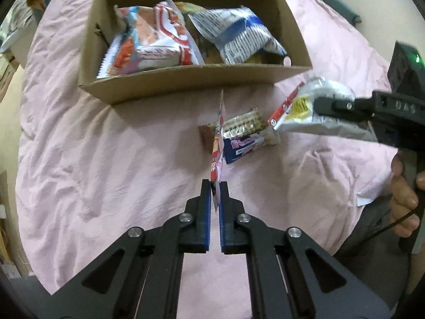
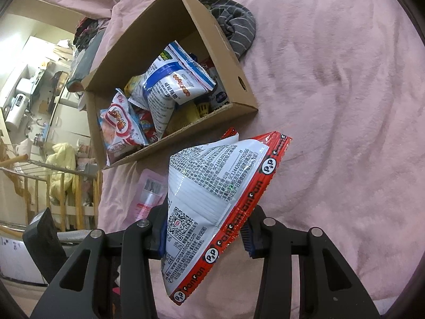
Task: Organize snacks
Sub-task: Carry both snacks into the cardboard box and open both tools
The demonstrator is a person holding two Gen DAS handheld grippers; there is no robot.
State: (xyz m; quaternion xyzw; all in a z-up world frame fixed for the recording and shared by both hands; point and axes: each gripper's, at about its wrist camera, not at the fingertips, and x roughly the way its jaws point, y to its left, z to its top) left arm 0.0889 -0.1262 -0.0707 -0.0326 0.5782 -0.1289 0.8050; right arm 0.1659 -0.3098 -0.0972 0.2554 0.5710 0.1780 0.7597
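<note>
Both grippers are carrying snacks toward the box [image 1: 186, 85]: the left gripper [image 1: 215, 186] is pinching a thin packet [image 1: 219, 143], the right gripper [image 2: 204, 228] is clamping a bag [image 2: 212, 199]. Next, each needs positioning over the box opening before release.

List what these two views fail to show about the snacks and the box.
- Cardboard box bottom, both views: the white-and-blue bag and red-and-white bag cover the packs beneath.
- Front of the PanPan bag, right wrist view: only its printed back shows.
- Thin packet in the left gripper, left wrist view: seen edge-on, its print is unreadable.
- Wafer pack, left wrist view: partly behind that packet.
</note>
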